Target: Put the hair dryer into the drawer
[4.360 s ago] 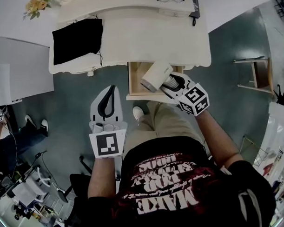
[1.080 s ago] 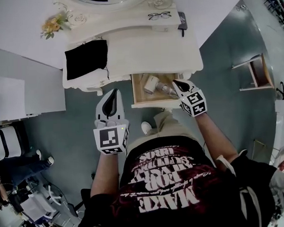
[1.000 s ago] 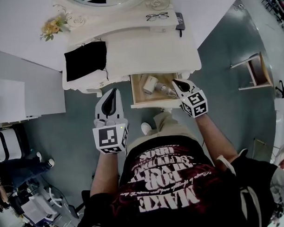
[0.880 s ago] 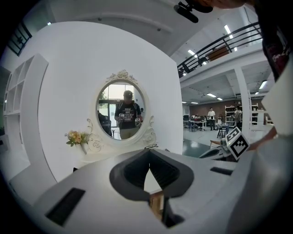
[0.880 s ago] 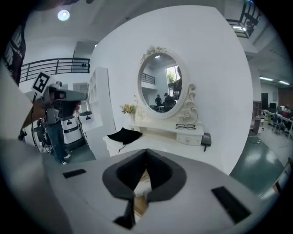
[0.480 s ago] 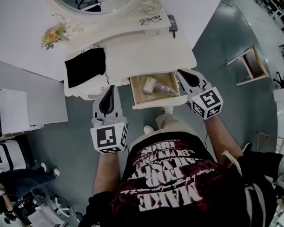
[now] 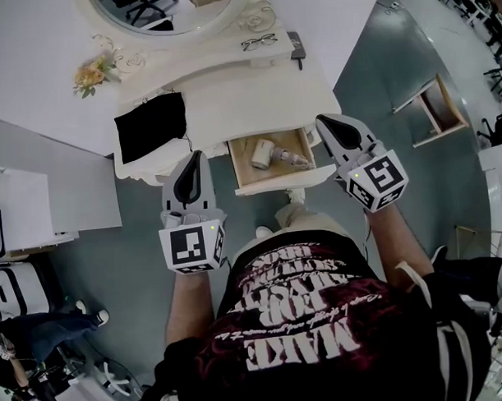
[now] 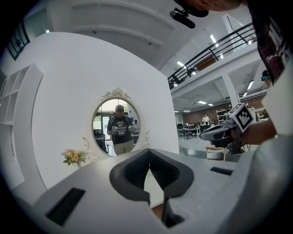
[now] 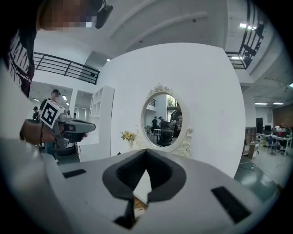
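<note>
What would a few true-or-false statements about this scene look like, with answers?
1. The hair dryer lies inside the open drawer. True.
2. The right gripper holds the hair dryer. False: its fingers are together and empty.
3. A black cloth lies on the dressing table. True.
4. The glasses lie in the drawer. False: they rest at the back of the table.
5. The left gripper has its fingers wide apart. False: they are together.
</note>
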A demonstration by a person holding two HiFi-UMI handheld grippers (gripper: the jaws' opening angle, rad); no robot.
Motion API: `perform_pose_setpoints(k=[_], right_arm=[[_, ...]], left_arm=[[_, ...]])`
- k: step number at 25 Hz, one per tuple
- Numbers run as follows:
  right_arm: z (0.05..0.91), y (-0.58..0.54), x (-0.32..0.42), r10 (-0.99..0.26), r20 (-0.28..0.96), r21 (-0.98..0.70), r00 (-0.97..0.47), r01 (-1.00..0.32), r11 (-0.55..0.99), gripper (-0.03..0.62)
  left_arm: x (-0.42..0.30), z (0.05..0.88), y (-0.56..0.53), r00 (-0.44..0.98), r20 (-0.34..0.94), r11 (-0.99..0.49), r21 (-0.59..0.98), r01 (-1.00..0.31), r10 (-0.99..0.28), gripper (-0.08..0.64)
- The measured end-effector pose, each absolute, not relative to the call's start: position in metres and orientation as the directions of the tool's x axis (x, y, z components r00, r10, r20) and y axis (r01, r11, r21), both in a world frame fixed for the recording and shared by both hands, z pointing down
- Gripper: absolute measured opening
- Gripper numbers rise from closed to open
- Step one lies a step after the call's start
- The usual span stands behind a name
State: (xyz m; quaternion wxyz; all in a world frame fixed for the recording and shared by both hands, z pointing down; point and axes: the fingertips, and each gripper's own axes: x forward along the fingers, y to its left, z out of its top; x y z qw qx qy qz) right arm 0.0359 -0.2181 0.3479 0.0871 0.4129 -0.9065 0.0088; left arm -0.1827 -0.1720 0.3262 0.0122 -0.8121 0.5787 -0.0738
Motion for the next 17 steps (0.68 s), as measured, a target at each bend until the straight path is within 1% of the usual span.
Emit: perform_pose_setpoints(k=[10, 17], right_arm=[[0.351, -0.208, 0.054, -0.767, 0.196, 0.037, -0.610, -0.778, 0.628, 0.005], [0.348, -0.206, 0.049, -0.766, 0.179, 0.026, -0.617, -0.776, 0.630, 0.005]], left_arm=[[-0.183, 0.327, -0.171, 0.332, 0.105, -0.340, -0.083, -0.937, -0.938, 0.005], [-0.186, 0.317, -0.171, 0.337, 0.097, -0.346, -0.092, -0.934, -0.936, 0.005]])
